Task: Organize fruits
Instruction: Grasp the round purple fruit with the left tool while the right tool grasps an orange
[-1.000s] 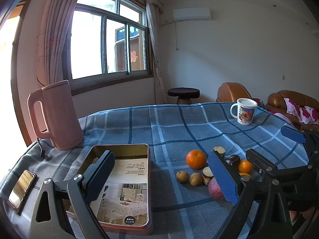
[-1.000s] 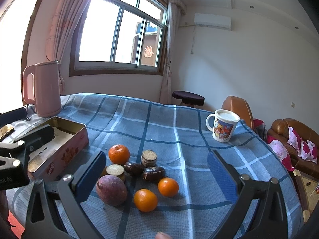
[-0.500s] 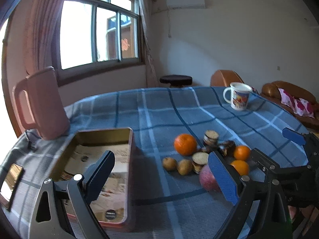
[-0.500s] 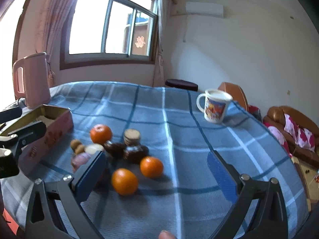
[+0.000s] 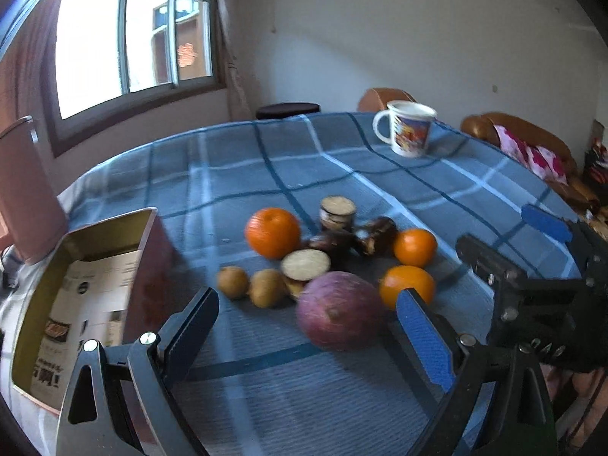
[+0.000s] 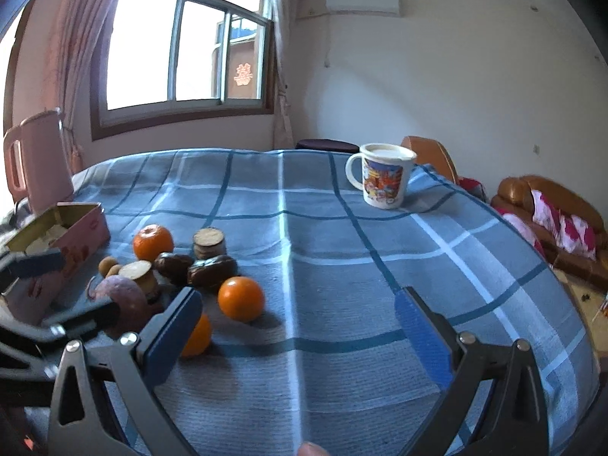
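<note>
Before the left claw (image 5: 307, 326) (jaws apart) lies a purple fruit (image 5: 339, 319).

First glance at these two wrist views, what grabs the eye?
The heap of fruit on the blue checked tablecloth: three oranges, the biggest at the back, and a purple fruit nearest the open left claw. An open tin box lies left of the heap, and a white cartoon mug stands alone at the far right. The right claw is open over bare cloth.

Blue plaid cloth on surface (image 6: 323, 228), orange tangerines (image 5: 272, 232), purple-red round fruit (image 5: 340, 315), pink kettle (image 6: 36, 159), white cartoon-print mug (image 6: 383, 174), blue-padded tongs (image 5: 307, 326).
</note>
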